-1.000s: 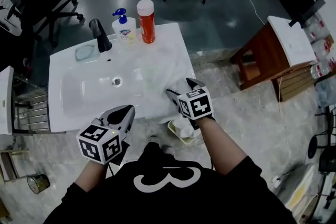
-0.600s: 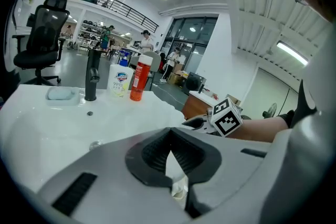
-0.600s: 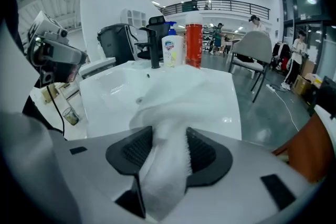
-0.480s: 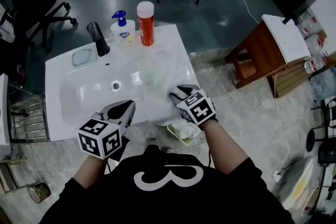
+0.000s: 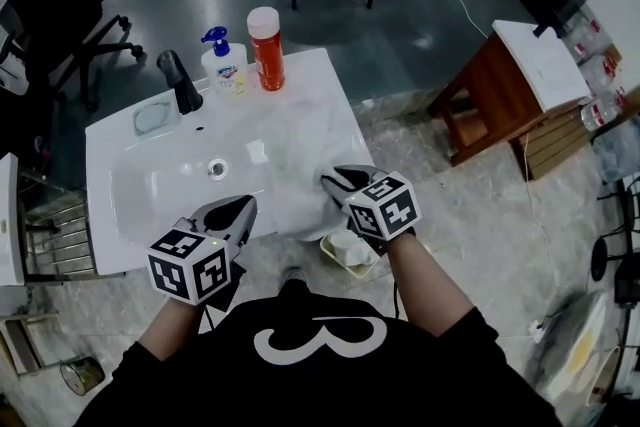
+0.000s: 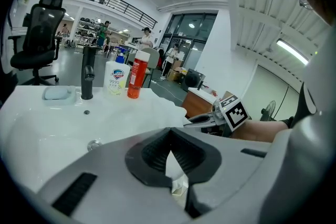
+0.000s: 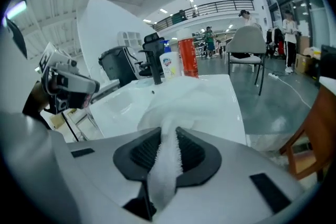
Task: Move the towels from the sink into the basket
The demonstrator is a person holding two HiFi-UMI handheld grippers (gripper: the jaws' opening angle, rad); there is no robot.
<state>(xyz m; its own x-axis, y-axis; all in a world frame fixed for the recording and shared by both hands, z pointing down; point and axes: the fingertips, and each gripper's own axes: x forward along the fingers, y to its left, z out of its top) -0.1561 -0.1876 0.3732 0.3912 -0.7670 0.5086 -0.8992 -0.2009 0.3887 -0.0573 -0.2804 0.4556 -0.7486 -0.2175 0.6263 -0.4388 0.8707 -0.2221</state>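
Since the earlier frame the right gripper [image 5: 338,179] has drawn slightly back toward the sink's front right edge, and its jaws have just been closing: they stood spread at the cloth's edge and are now clamped on it. The right gripper view confirms this: a fold of the white terry towel [image 7: 195,93] runs up between the two dark ribbed pads [image 7: 140,153] and is pinched there. The left gripper [image 5: 246,205] has held its place at the front rim.

The white ceramic sink [image 5: 110,140] carries the towel on its right side, where the cloth lies bunched across the counter and partly into the bowl. It is gripped at its near edge and is not yet clear of the sink.

In the left gripper view the jaws meet at the tips, with no object gripped. A narrow gap lower down shows only something white beyond it.

The small pale plastic basket [image 5: 329,248] sits on the floor just below the sink's front edge, under the right gripper, with white cloth inside it.

At the back rim stand a black faucet [image 5: 181,81], a white pump bottle with a blue head [image 5: 223,67] and a red-orange bottle with a white cap [image 5: 266,50], close together.
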